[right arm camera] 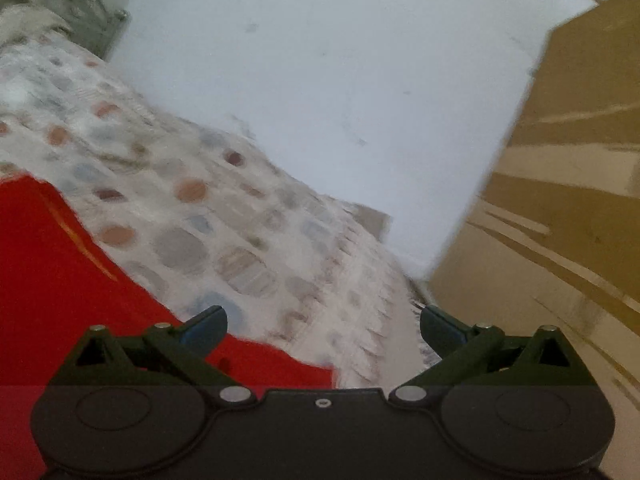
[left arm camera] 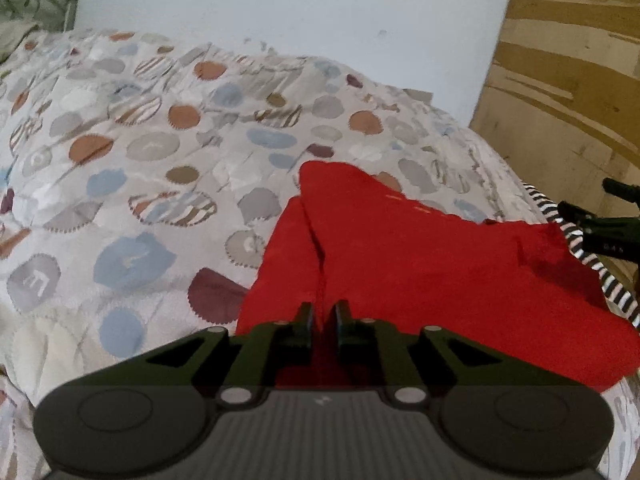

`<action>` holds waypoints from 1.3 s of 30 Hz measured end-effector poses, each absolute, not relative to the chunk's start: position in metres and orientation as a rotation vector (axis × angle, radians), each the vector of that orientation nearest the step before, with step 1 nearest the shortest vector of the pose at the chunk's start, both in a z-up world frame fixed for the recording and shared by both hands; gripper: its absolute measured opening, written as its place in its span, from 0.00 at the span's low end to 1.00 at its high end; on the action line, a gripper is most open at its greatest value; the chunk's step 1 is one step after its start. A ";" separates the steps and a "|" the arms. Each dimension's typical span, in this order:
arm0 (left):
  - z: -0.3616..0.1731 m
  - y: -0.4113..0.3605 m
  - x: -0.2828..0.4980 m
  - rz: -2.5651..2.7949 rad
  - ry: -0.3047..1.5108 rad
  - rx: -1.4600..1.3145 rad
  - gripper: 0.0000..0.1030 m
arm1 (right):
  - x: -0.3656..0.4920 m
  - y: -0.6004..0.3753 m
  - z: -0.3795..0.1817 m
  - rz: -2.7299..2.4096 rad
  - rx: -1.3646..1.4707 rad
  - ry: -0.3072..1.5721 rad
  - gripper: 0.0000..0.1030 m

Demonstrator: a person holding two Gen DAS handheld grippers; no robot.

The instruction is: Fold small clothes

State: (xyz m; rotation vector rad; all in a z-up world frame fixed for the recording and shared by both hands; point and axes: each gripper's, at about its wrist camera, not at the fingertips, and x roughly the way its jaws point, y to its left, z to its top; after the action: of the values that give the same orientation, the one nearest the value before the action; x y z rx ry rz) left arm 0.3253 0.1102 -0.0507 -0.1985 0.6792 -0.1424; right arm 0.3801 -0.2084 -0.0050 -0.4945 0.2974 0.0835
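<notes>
A small red garment [left arm camera: 400, 256] lies on a bed with a spotted quilt [left arm camera: 132, 168]. It has a black-and-white striped trim [left arm camera: 592, 256] at its right side. My left gripper [left arm camera: 322, 320] is shut on the red garment's near edge, at a seam. My right gripper [right arm camera: 323, 326] is open and empty, above the quilt just right of the red garment [right arm camera: 60, 280]. It also shows at the right edge of the left wrist view [left arm camera: 608, 228], close to the striped trim.
A pale wall [left arm camera: 300, 8] stands behind the bed. A brown wooden panel [left arm camera: 568, 80] stands to the right, also in the right wrist view [right arm camera: 560, 200]. A metal bed frame [left arm camera: 48, 0] is at the far left.
</notes>
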 end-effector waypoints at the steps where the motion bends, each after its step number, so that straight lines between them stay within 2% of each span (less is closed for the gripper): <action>1: -0.052 0.111 0.328 -0.137 0.689 -0.196 0.18 | 0.383 -0.202 -0.005 0.151 -0.480 0.321 0.99; 2: -0.053 0.110 0.329 -0.134 0.698 -0.187 0.22 | 0.387 -0.195 -0.007 0.216 -0.466 0.351 0.99; 6: -0.054 0.103 0.328 -0.123 0.691 -0.122 0.25 | 0.406 -0.160 -0.031 0.355 -0.494 0.459 0.99; 10: -0.054 0.101 0.329 -0.116 0.685 -0.095 0.36 | 0.432 -0.142 -0.067 0.266 -0.607 0.526 0.99; 12: -0.053 0.101 0.329 -0.127 0.685 -0.108 0.42 | 0.446 -0.150 -0.077 0.240 -0.552 0.545 0.99; 13: -0.052 0.103 0.329 -0.138 0.684 -0.119 0.54 | 0.452 -0.156 -0.078 0.222 -0.494 0.558 0.99; 14: -0.051 0.104 0.329 -0.154 0.685 -0.127 0.69 | 0.453 -0.160 -0.080 0.209 -0.466 0.556 0.99; 16: -0.049 0.106 0.326 -0.161 0.685 -0.133 0.83 | 0.443 -0.159 -0.082 0.188 -0.480 0.516 0.99; 17: -0.048 0.107 0.324 -0.151 0.679 -0.128 0.89 | 0.438 -0.155 -0.082 0.178 -0.508 0.494 0.99; 21: -0.042 0.119 0.313 -0.120 0.650 -0.184 1.00 | 0.439 -0.151 -0.075 0.194 -0.559 0.508 0.99; 27: -0.046 0.150 0.300 -0.015 0.662 -0.363 1.00 | 0.385 -0.161 -0.024 0.044 -0.553 0.396 0.99; 30: -0.054 0.155 0.291 0.003 0.709 -0.437 1.00 | 0.334 -0.173 -0.009 0.016 -0.380 0.354 1.00; 39: -0.061 0.143 0.266 -0.047 0.719 -0.472 1.00 | 0.274 -0.175 -0.066 -0.007 -0.177 0.381 0.99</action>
State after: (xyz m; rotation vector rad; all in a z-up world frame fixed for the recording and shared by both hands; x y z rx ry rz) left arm 0.2663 0.1429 -0.0615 -0.4723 0.7189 -0.0475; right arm 0.2742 -0.1749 -0.0660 -0.1770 0.3808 -0.0072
